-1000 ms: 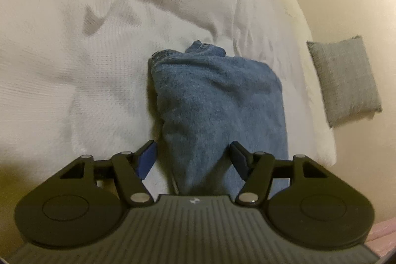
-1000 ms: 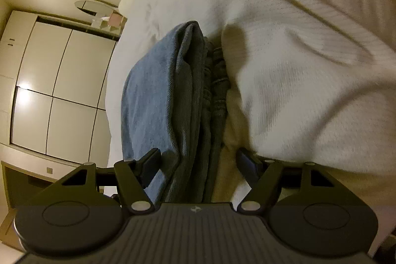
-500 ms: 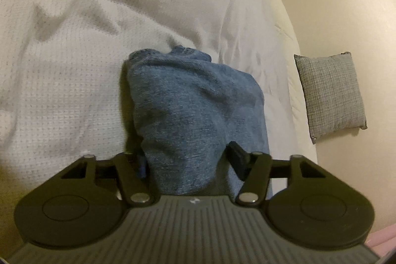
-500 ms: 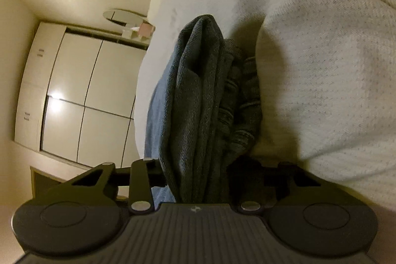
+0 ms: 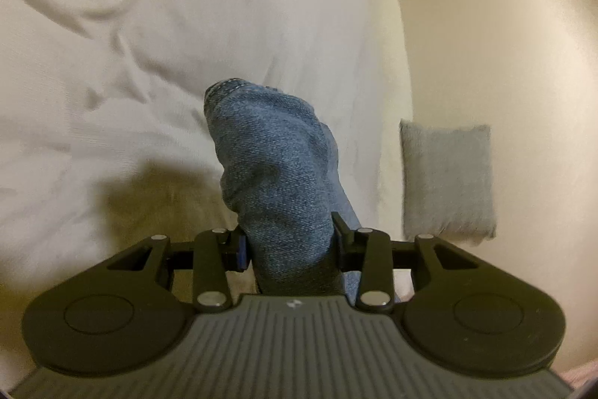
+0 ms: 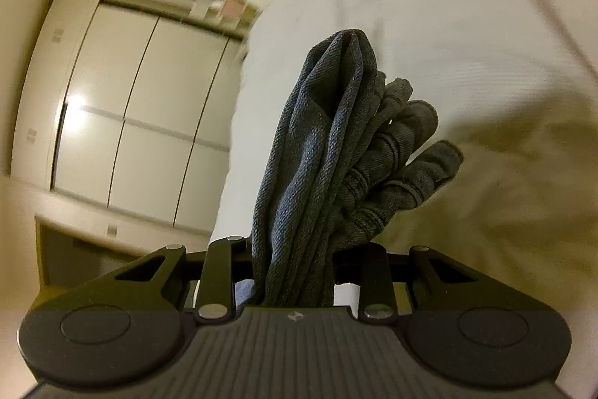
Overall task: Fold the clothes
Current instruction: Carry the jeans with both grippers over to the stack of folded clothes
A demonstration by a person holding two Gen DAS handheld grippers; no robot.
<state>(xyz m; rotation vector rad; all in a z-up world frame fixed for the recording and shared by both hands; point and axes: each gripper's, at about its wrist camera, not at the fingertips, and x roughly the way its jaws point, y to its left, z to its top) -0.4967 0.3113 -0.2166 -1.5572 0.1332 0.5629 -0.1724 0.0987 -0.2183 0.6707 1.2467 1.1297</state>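
Both grippers are clamped on the folded jeans (image 5: 276,174): the left gripper (image 5: 287,242) pinches the blue bundle between its fingers, and the right gripper (image 6: 289,260) squeezes the stacked layers from the open side, hems fanning out to the right. The jeans are lifted above the white bedspread (image 5: 130,43), with a grey cushion (image 5: 446,180) on the floor beside the bed and white cupboards (image 6: 123,107) beyond.
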